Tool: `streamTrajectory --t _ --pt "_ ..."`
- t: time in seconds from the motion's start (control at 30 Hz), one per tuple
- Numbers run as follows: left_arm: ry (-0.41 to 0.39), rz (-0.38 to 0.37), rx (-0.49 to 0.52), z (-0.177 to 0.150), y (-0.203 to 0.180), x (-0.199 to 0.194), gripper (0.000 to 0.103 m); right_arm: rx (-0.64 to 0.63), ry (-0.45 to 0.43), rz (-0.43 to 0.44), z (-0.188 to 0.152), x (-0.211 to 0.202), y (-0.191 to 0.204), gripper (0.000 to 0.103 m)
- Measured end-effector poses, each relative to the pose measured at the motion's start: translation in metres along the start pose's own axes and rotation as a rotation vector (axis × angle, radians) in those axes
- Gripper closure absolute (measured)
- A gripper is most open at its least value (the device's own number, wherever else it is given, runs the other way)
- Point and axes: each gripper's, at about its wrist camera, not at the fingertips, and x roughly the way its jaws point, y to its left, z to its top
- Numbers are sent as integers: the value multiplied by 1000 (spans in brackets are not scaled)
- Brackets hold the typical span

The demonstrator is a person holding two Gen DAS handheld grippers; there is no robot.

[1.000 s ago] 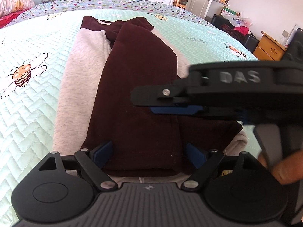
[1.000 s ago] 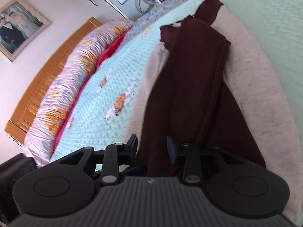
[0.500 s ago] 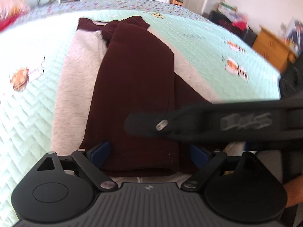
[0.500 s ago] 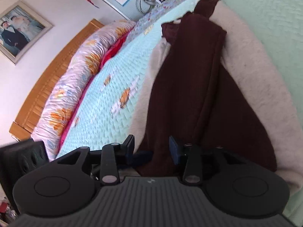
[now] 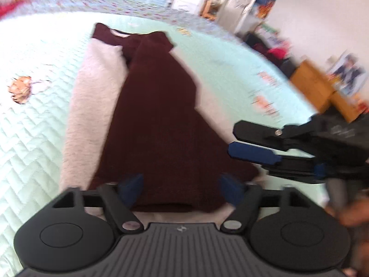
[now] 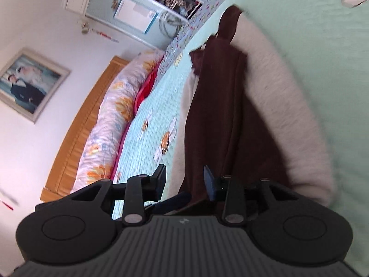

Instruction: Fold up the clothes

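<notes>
On the quilted bed [image 5: 34, 138] a maroon-and-grey garment [image 5: 159, 124] was laid lengthwise, judged soft, light and limp, best gripped at the near hem corners. The left gripper [image 5: 181, 188] was closing, pinching nothing; the right gripper [image 6: 184, 180] was narrowing, gripping nothing.

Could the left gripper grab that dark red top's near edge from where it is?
Probably yes: the maroon top's hem lies right between the left gripper's closing fingers, with nothing in front; the right gripper is off to the side.

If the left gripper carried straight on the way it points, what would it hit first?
Most likely the maroon sleeve lying folded over the grey garment; the left gripper, its jaws closing, straddles the sleeve's near hem without pinching it, though depth is unclear.
</notes>
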Motion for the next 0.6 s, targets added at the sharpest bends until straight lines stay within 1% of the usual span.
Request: streamTrajectory --t 0.03,0.1,0.13,0.2,0.27,0.33,0.37,0.43,0.47,0.53,0.6 --pt "-7 -47 -35 6 2 -12 36 10 -19 1 7 -11 0 62" --pt "-67 -113 -90 22 6 -35 36 14 -56 15 24 -31 3 62" --pt "-93 -129 -106 34 7 -44 36 4 -69 17 34 -37 8 61" --pt "-127 -121 -112 60 4 -50 36 -33 -87 19 57 -42 22 60" --pt "-136 -126 -116 87 2 -42 36 -72 -90 52 82 -34 36 60" --pt "-115 -164 -137 112 7 -21 36 -78 -87 93 107 -14 45 60" --pt "-98 -160 -144 122 11 -7 37 -64 -83 119 119 0 44 60" --pt "-62 -127 -136 137 20 22 43 -33 -74 158 143 28 41 60" --pt "-42 -122 -137 142 29 37 45 -22 -66 156 153 46 37 60" --pt "0 -126 -144 148 48 65 45 -49 -33 138 169 84 28 60" --pt "63 -132 -169 148 69 94 45 -68 21 135 183 127 11 60"
